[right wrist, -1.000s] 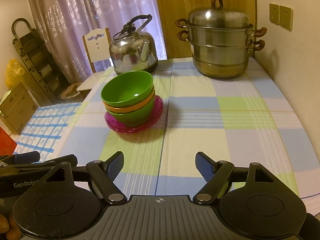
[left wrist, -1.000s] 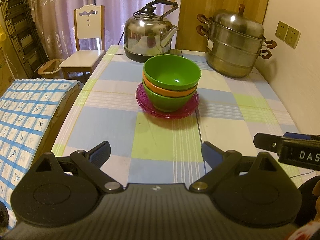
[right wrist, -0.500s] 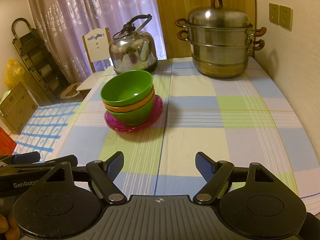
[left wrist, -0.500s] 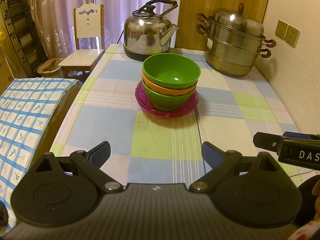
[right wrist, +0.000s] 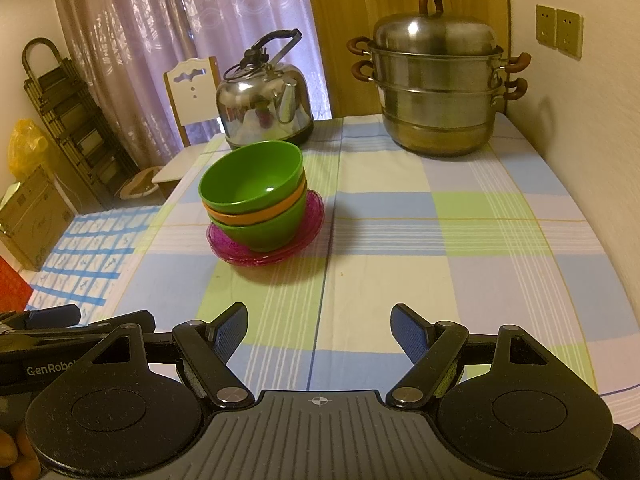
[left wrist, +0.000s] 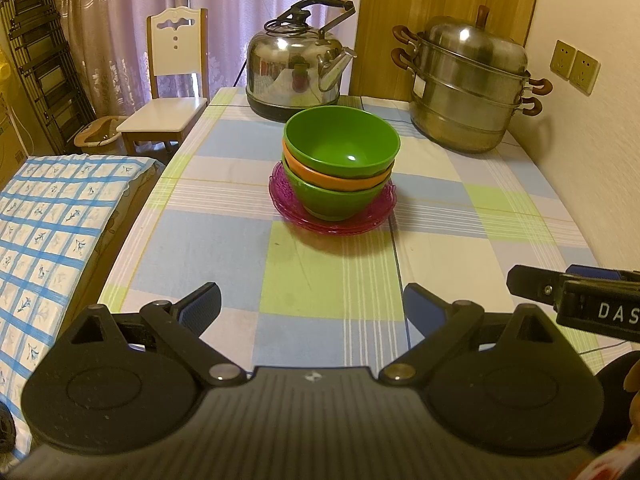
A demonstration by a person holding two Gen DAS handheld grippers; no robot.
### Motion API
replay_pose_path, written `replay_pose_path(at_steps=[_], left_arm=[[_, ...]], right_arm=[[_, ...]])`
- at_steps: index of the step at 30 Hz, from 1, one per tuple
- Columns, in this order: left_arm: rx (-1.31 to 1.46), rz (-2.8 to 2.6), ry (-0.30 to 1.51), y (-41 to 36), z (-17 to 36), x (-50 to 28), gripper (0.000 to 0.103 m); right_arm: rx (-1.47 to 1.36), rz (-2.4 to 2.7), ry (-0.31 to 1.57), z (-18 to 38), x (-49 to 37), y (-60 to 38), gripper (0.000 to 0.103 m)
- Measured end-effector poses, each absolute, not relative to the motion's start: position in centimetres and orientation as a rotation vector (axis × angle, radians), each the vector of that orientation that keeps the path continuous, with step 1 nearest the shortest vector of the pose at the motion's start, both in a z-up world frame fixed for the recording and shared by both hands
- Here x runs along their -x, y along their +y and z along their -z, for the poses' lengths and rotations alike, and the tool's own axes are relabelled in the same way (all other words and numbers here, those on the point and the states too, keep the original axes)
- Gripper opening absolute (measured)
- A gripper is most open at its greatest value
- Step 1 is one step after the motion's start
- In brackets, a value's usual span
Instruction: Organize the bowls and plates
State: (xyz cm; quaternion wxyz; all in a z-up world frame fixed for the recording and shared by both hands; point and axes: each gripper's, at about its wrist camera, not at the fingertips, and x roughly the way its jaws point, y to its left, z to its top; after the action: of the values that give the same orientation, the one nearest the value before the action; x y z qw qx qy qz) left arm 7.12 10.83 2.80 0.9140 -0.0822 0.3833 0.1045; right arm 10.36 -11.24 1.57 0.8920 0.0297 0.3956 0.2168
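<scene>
Nested bowls (left wrist: 341,162) on pink plates (left wrist: 332,208), mid-table, near kettle (left wrist: 298,70); left gripper (left wrist: 312,307) and right gripper (right wrist: 319,330) released, empty, parked at near edge, probably since stacking looks complete.

glossy plastic bowls (left wrist: 341,160), polished metal kettle (left wrist: 296,68)

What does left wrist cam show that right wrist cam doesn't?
Left wrist only: the chair's seat, and the right gripper's finger entering from the right edge.

Right wrist only: a yellow bag, a cardboard box, and the left gripper's finger at the left edge.

Both: the bowl stack on pink plates, the kettle, the steamer pot, the checked tablecloth.
</scene>
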Motion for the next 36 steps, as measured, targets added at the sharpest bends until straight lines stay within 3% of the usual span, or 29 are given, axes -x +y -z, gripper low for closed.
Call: replay_pose_path(at_steps=[36], left_arm=[[0.171, -0.213, 0.792, 10.65, -2.53, -7.11, 0.097]], right_arm=[[-0.054, -0.450, 0.822, -1.41, -10.41, -11.21, 0.078]])
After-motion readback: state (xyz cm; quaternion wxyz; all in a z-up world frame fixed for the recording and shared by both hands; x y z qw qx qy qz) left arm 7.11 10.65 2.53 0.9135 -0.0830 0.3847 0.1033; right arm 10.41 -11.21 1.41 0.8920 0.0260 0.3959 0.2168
